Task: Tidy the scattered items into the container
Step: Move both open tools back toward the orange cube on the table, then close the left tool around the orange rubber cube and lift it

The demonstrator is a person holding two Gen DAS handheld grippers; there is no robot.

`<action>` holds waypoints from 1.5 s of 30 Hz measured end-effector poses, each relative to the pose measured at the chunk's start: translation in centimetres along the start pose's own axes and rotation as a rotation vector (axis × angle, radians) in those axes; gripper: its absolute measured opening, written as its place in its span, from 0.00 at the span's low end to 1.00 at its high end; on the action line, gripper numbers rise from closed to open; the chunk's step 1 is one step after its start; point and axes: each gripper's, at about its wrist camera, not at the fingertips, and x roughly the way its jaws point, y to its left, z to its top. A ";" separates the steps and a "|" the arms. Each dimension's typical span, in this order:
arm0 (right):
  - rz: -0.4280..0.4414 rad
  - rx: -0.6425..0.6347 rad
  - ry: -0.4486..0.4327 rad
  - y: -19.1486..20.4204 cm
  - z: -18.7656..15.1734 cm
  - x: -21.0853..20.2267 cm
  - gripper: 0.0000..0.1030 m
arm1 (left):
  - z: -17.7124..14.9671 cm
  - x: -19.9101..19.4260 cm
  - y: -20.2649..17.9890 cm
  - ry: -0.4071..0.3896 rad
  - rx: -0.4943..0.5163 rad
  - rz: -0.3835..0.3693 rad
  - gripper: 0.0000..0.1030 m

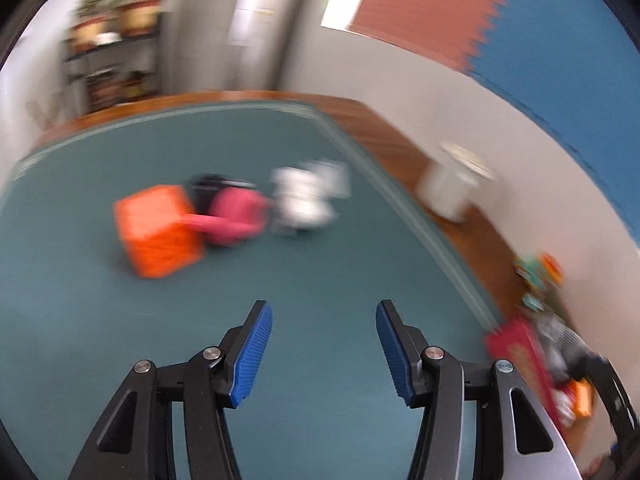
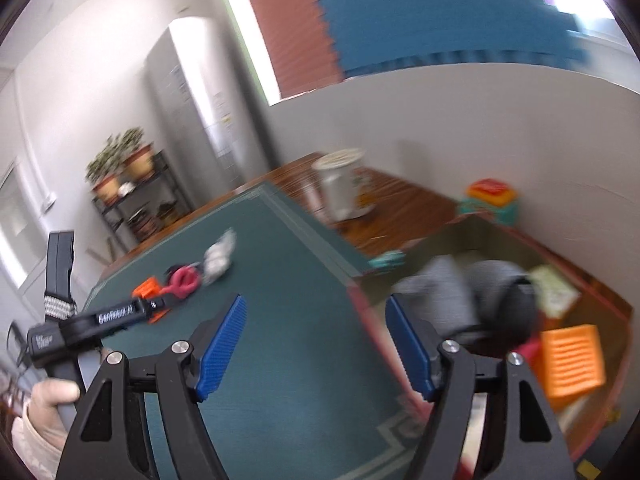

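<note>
Both views are motion-blurred. On the green mat [image 1: 320,264] lie an orange cube [image 1: 158,232], a pink item [image 1: 236,216], a dark item [image 1: 212,186] behind it and a white item [image 1: 308,196]. My left gripper [image 1: 324,354] is open and empty, short of them. My right gripper [image 2: 316,350] is open and empty, over the edge of the red-rimmed box [image 2: 624,312]. The box holds a grey-black item [image 2: 492,300] and an orange ridged piece [image 2: 572,360]. The same scattered items show far left in the right wrist view [image 2: 184,280].
A white lidded bucket [image 2: 340,188] stands on the wooden floor [image 1: 472,224] by the wall. Colourful toy blocks [image 2: 490,200] sit beyond the box. A plant shelf [image 2: 132,192] stands at the far corner. The left hand-held gripper body [image 2: 92,320] crosses the right view's left side.
</note>
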 end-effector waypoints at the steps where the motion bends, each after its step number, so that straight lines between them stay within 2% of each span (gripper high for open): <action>1: 0.014 -0.016 0.012 1.1 -0.1 0.9 0.75 | 0.4 0.0 1.6 -0.009 -0.036 0.038 0.54; 6: 0.064 -0.047 0.065 4.3 -0.5 4.7 0.75 | 1.6 0.2 8.1 -0.052 -0.206 0.122 0.54; 9: 0.079 -0.046 0.092 5.5 -0.6 6.7 0.75 | 1.9 1.0 9.6 -0.052 -0.236 0.156 0.54; 12: 0.078 -0.049 0.101 6.4 -0.5 8.3 0.75 | 2.1 2.3 10.0 -0.029 -0.256 0.153 0.54; 16: 0.057 -0.061 0.104 6.9 -1.0 9.9 0.75 | 2.9 3.8 9.3 -0.020 -0.241 0.163 0.54; 22: 0.044 -0.044 0.151 5.9 -2.0 11.2 0.75 | 4.1 6.0 8.6 -0.031 -0.208 0.226 0.55; 24: 0.035 -0.044 0.151 5.8 -2.0 11.2 0.75 | 4.2 6.4 8.6 -0.043 -0.199 0.247 0.61; 26: 0.029 -0.053 0.146 5.9 -2.1 11.2 0.75 | 4.2 6.5 8.6 -0.056 -0.191 0.259 0.61; 35: 0.028 -0.074 0.161 6.5 -2.4 11.5 0.75 | 3.7 6.5 8.7 -0.059 -0.170 0.247 0.61; 39: 0.023 -0.063 0.166 6.3 -2.5 11.6 0.76 | 3.8 6.8 10.1 -0.036 -0.182 0.221 0.63; 43: 0.024 -0.068 0.169 6.4 -2.6 11.7 0.76 | 4.3 6.3 11.8 -0.041 -0.168 0.243 0.63; 45: 0.026 -0.069 0.170 6.4 -2.6 11.7 0.76 | 4.5 6.1 13.1 -0.039 -0.172 0.280 0.65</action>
